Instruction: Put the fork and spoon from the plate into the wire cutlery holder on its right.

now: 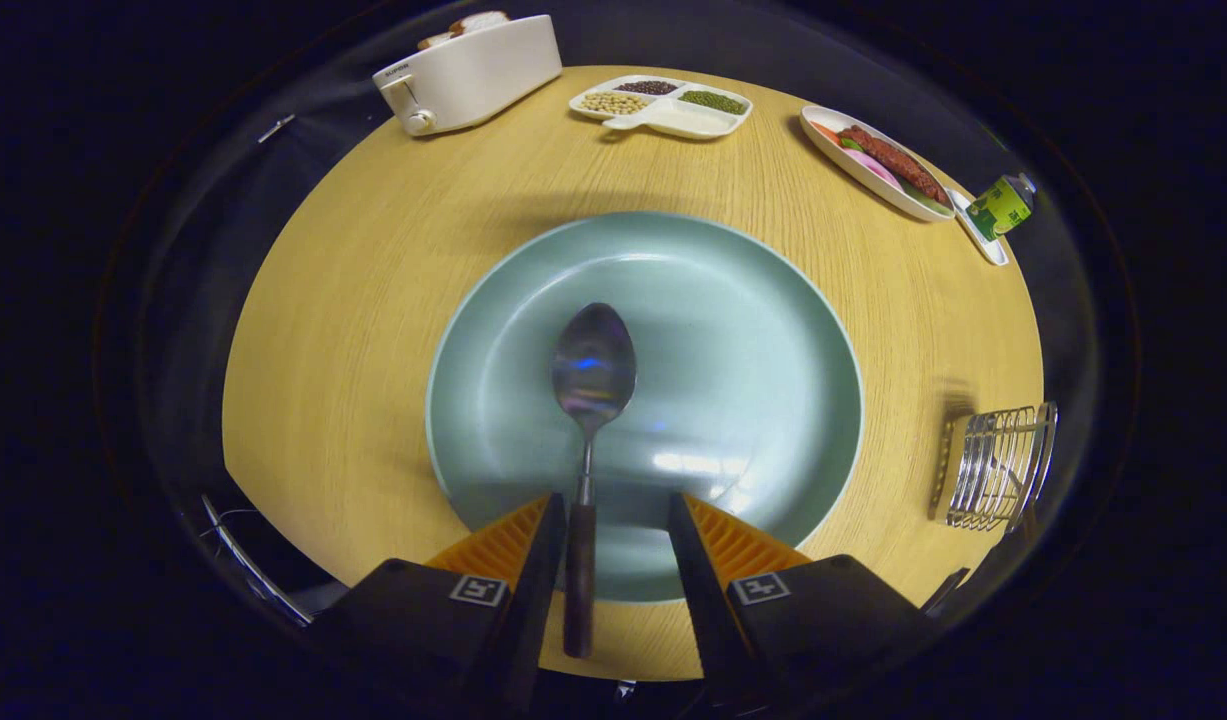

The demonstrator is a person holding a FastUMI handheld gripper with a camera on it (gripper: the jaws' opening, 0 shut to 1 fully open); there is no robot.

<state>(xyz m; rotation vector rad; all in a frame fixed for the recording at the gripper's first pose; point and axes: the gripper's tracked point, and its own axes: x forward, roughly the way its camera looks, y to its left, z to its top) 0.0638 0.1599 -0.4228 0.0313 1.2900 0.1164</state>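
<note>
1. Toaster [470, 72], white, sits on the bench [343, 330] at about eleven o'clock from the plate, well apart from it.
2. Spoon [593, 372] lies on the green plate [753, 330], bowl toward twelve o'clock, dark handle running back over the plate's six o'clock rim, between the fingers.
3. Hand-held gripper [613, 545] stands with its fingers apart; the handle lies close against the left finger, possibly touching it, while the right finger is clear of it. Nothing is clamped.
4. Divided dish of beans [661, 104] at twelve o'clock and a food tray [878, 160] with a small green bottle [1003, 204] at about two o'clock are far from the work.
5. Wire cutlery holder [993, 465] stands at three to four o'clock from the plate, apart from its rim. I cannot make out a fork in or near it.
6. Risks, as I judge them: closing off-centre could shove the handle sideways and spin the spoon on the slick glaze; a grip far back on the handle may let the bowl droop and catch the holder's wires; a knock could tip the light holder.
</note>
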